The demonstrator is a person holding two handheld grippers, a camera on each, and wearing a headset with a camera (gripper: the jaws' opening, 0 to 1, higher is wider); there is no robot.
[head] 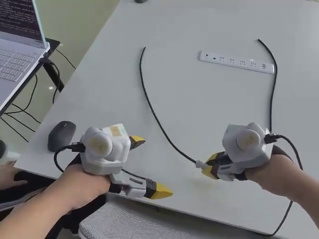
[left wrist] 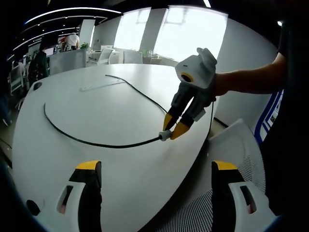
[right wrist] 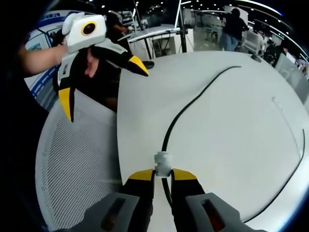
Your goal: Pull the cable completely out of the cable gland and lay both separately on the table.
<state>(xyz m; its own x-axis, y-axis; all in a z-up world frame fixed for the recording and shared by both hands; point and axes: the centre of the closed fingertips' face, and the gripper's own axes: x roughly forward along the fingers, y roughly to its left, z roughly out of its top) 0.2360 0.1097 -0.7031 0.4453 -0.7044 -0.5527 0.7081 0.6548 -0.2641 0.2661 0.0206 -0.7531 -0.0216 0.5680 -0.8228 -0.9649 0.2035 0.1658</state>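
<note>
Far left of the head view: an open silver laptop [head: 17,45] on a side stand. Next to it sits a dark grey mouse [head: 61,135] at the edge of the white desk [head: 199,114]. Neither blocks you.

Lower left: your left tool [head: 150,166] is released, its yellow-tipped jaws spread wide w/ nothing in them. It hangs over the desk's near edge, above the grey mesh chair [head: 124,221].

Centre: the thin black cable [head: 152,107] curves from upper centre down to the small white plastic cable gland [head: 201,164] at lower centre-right. Your right tool [head: 208,168] looks clenched on that gland. In the right gripper view the gland sits at the jaw tips and a bit of cable passes back between the jaws. Can't tell how long that stub is.

Progress, as I judge it: early. The cable is still threaded through the gland and nothing is laid apart yet. Left to do: grab the cable near the gland w/ the left tool, draw it fully out, then set both down separately. There's bare desk around for that.

Upper right: a white power strip [head: 237,62]. Its own black cord [head: 272,84] runs down the right side, near your right tool. Don't mix it up w/ the task cable.
</note>
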